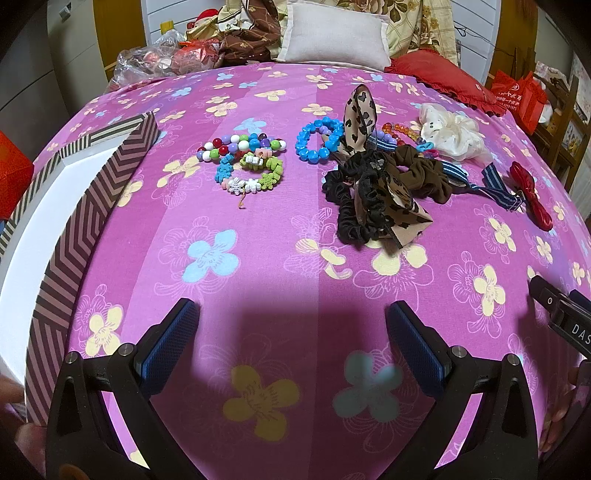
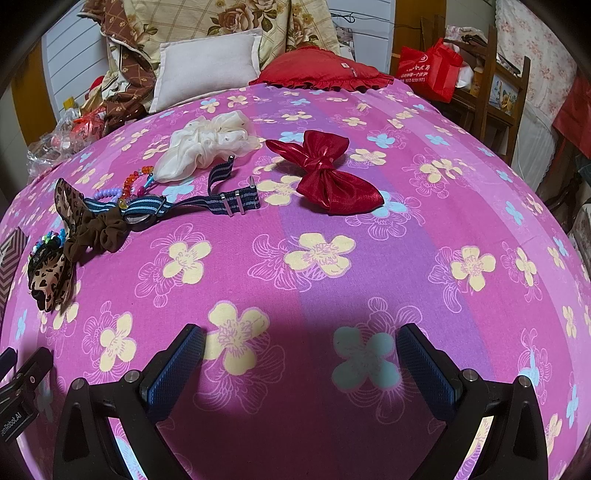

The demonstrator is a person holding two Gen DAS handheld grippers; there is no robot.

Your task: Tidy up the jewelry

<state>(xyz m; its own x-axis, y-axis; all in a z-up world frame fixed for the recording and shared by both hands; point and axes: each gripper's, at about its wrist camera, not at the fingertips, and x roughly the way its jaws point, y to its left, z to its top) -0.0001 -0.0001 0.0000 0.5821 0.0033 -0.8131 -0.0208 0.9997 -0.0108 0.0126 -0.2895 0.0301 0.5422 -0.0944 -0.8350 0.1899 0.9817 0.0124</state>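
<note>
Jewelry lies on a pink flowered bedsheet. In the left wrist view I see a multicolour bead bracelet, a flower bracelet, a blue bead bracelet, a pile of dark and leopard scrunchies, a white scrunchie and a red bow. A striped box stands open at the left. In the right wrist view the red bow, a striped watch strap and the white scrunchie lie ahead. My left gripper and right gripper are both open and empty above the sheet.
Pillows, a red cushion and folded bedding sit at the bed's far end. Plastic bags lie at the far left. A red bag and a wooden chair stand to the right of the bed.
</note>
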